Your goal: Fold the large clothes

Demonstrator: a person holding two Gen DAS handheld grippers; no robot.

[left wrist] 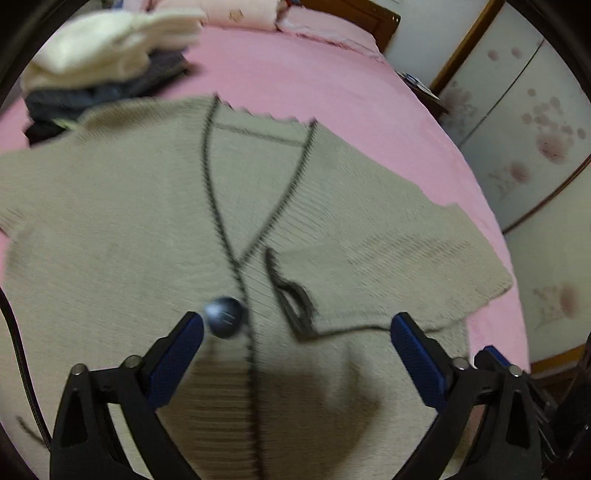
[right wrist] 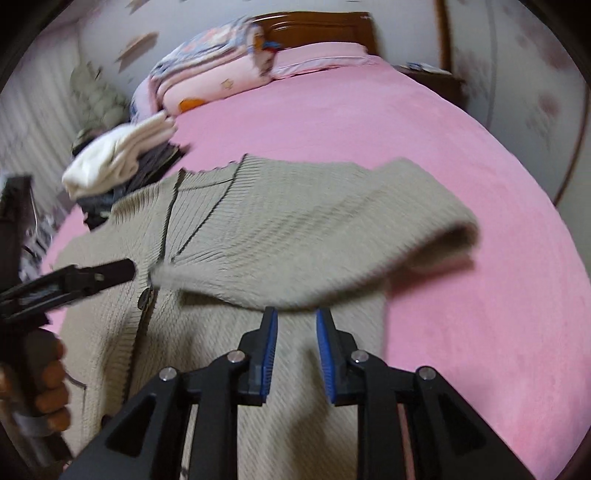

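We see a beige cardigan (left wrist: 140,221) spread front-up on a pink bed (left wrist: 332,74), its dark-edged V-neck pointing away from both claws. Our left claw (left wrist: 295,326) stands wide over the cardigan's front, its blue pads (left wrist: 177,354) well apart with nothing between them. A dark button (left wrist: 224,316) sits just beside the left pad, next to the dark placket line that runs between the fingers. Ahead and to the right of this claw, one sleeve (left wrist: 424,258) lies folded in across the chest, its dark-trimmed cuff near the placket.

Our right claw (right wrist: 296,317) is narrow — a slim gap shows between its pads (right wrist: 271,343), and no cloth sits in that gap. The folded sleeve's lower edge lies just ahead of its fingertips; whether the tips touch the knit we cannot tell, as the picture is blurred. To the left of this claw the other claw's black finger reaches in over the button, and a hand (right wrist: 48,384) grips its handle.

Far ahead and left of both claws a stack of folded clothes (left wrist: 103,62) — white on top, dark beneath — rests on the bed beside the cardigan's shoulder. Beyond it lies patterned bedding (right wrist: 207,74) against a wooden headboard (right wrist: 317,29).
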